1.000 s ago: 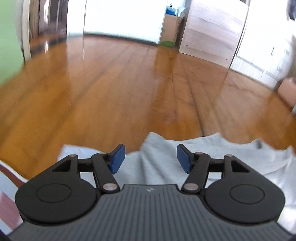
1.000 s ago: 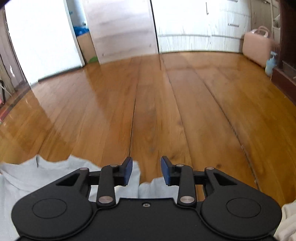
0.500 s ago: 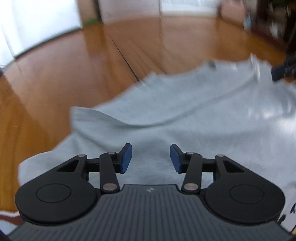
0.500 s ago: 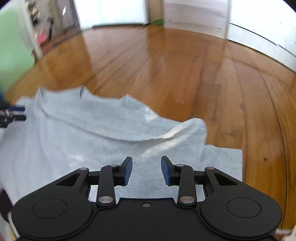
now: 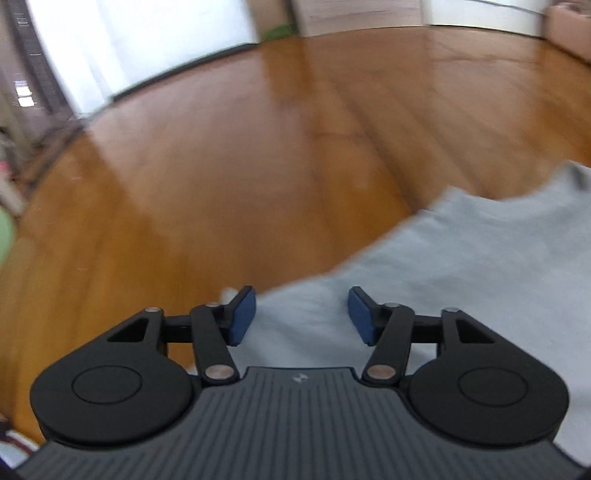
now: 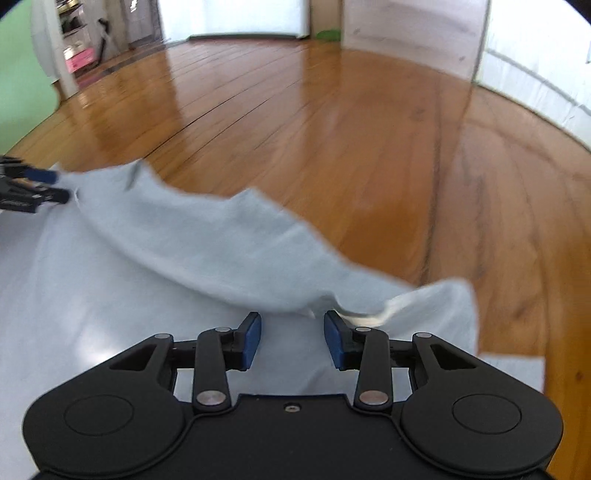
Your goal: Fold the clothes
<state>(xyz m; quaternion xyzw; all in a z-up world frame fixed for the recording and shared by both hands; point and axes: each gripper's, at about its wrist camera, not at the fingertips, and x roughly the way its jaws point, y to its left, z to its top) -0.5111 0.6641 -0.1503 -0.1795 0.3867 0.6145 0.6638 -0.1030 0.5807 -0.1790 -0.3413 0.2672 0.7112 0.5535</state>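
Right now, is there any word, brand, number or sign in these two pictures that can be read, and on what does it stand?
No readable text.
Left gripper: a small pale emblem on its ribbed body, a mark, not letters.
Grey garment: no print or readable label visible.
Pink box on the shelf: too blurred to read.

Room of a home. Glossy wooden plank floor [image 6: 369, 122] throughout; bright glazed doorway [image 6: 232, 16] at the far end; pale cabinet fronts [image 6: 413, 33] along one wall; shelving with household items [image 6: 75, 40] beside a green wall [image 6: 18, 74].
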